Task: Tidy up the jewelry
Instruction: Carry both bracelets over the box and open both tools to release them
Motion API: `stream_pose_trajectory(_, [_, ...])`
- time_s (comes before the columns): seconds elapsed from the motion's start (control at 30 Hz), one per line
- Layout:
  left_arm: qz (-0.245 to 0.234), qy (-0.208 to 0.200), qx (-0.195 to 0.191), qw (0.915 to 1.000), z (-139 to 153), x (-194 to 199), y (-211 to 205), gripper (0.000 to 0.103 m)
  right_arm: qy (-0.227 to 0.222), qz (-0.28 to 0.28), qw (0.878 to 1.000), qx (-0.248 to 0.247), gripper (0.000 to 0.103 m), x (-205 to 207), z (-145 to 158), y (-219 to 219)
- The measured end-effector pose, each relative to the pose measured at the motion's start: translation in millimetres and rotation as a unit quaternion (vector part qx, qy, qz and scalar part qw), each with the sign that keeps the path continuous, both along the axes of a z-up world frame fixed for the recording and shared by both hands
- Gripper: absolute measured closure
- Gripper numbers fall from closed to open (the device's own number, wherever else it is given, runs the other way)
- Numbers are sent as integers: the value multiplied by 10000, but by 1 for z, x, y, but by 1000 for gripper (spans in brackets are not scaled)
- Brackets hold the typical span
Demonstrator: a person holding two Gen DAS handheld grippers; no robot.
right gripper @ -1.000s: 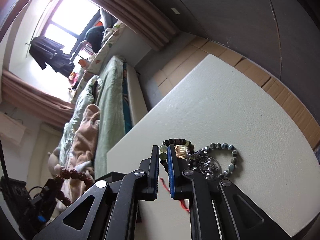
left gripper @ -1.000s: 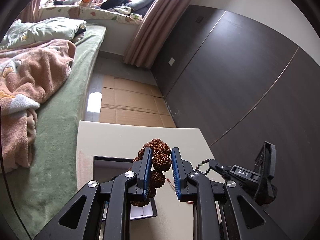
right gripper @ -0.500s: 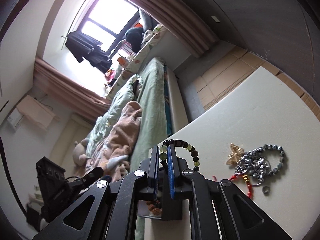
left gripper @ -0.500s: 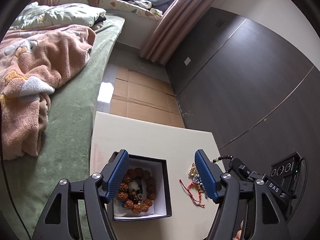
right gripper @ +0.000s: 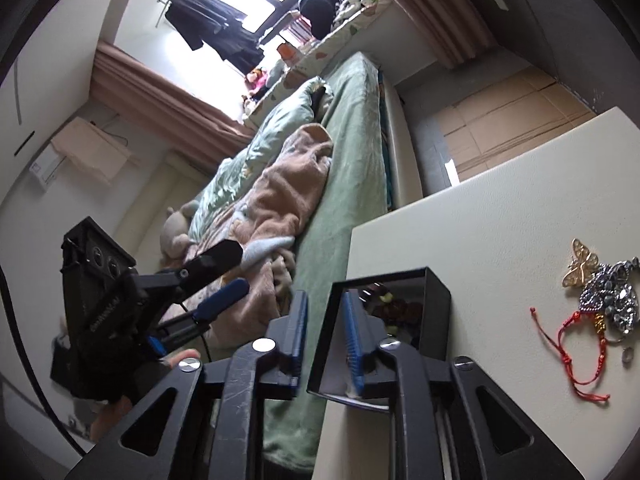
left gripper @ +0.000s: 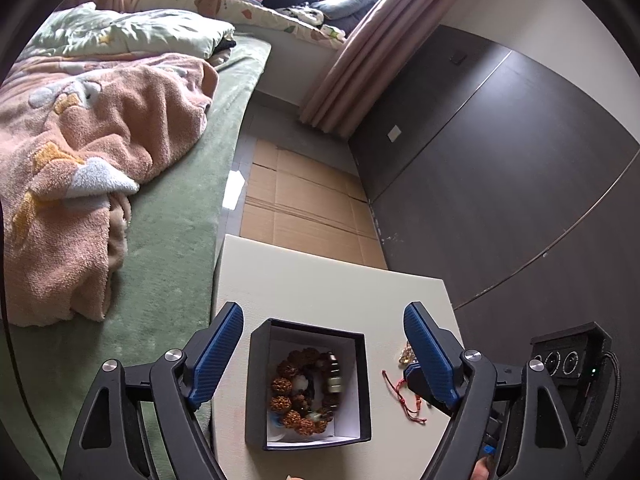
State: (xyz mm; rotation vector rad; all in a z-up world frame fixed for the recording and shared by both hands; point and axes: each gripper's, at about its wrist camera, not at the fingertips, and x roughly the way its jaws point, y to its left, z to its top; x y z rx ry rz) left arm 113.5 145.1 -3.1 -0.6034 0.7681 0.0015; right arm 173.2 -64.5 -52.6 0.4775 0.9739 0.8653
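A black box (left gripper: 256,384) with a white lining sits on the cream table (left gripper: 320,284). A brown knobbly bead bracelet (left gripper: 288,400) lies in it, beside a blurred dark bead bracelet (left gripper: 334,376). My left gripper (left gripper: 323,312) hovers over the box, its jaws opening wide with nothing between them. My right gripper (right gripper: 325,298) hangs over the left wall of the box (right gripper: 438,308). Its jaws are opening and no jewelry is between them. Beads (right gripper: 378,294) show inside the box. The left gripper (right gripper: 230,274) appears at the left.
A gold butterfly brooch (right gripper: 582,260), sparkly silver pieces (right gripper: 612,300), a red cord bracelet (right gripper: 568,344) and a small ring (right gripper: 627,356) lie on the table right of the box. A green bed (left gripper: 172,240) with a pink blanket borders the table's left edge.
My left gripper opened and dropped the brown bead bracelet into the box. My right gripper carried the dark bead bracelet from the pile to the box, and its jaws parted, releasing it.
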Motion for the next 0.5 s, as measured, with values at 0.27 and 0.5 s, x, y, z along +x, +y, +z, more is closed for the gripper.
stream_pose_trajectory(0.27, [-166,-6,65,9998,2,3,-15,20,24,-509,9987,-71,61,3,3,-45])
stream_pose_trajectory(0.5, [-482,-78,226,9986,4,8,-47,20,-8,-963,9950,-250,61,7,11,-92])
